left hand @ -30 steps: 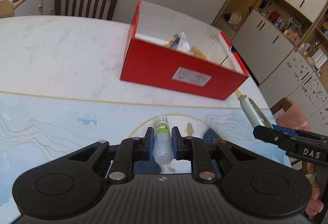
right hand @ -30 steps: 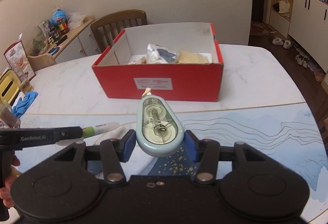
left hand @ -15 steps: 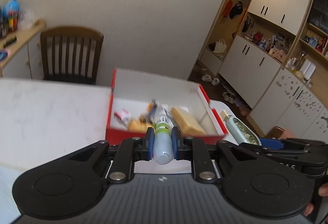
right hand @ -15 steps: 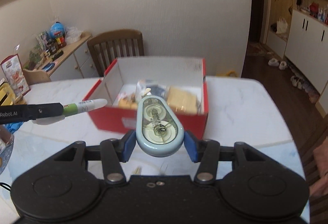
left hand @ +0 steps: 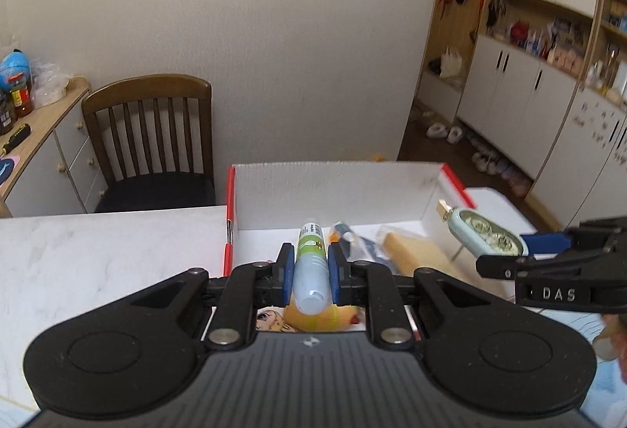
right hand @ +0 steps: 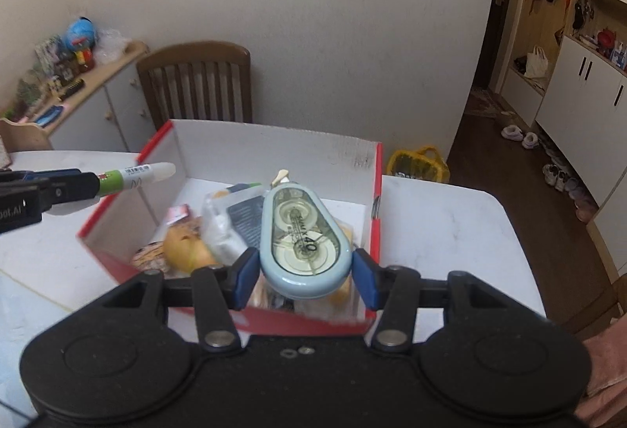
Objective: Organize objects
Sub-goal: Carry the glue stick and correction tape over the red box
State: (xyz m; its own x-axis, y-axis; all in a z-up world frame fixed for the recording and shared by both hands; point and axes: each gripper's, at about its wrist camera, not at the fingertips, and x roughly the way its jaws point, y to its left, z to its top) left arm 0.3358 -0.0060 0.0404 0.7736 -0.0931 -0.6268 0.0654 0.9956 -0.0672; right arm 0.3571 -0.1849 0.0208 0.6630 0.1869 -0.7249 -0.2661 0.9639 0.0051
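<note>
My left gripper is shut on a white marker with a green label, held above the near left part of the open red box. In the right wrist view that marker pokes in over the box's left wall. My right gripper is shut on a pale blue correction tape dispenser, hanging over the right half of the red box. The dispenser also shows at the right of the left wrist view. Inside the box lie a yellow round toy, a clear packet and a tan block.
The box sits on a white marble table. A brown wooden chair stands behind it, with a sideboard holding bottles at the left. Cupboards and shoes on the floor lie to the right. A yellow bag sits behind the box.
Both grippers have travelled forward from the patterned mat to above the red box, each still gripping its item. The box interior now fills the lower middle of both views.
</note>
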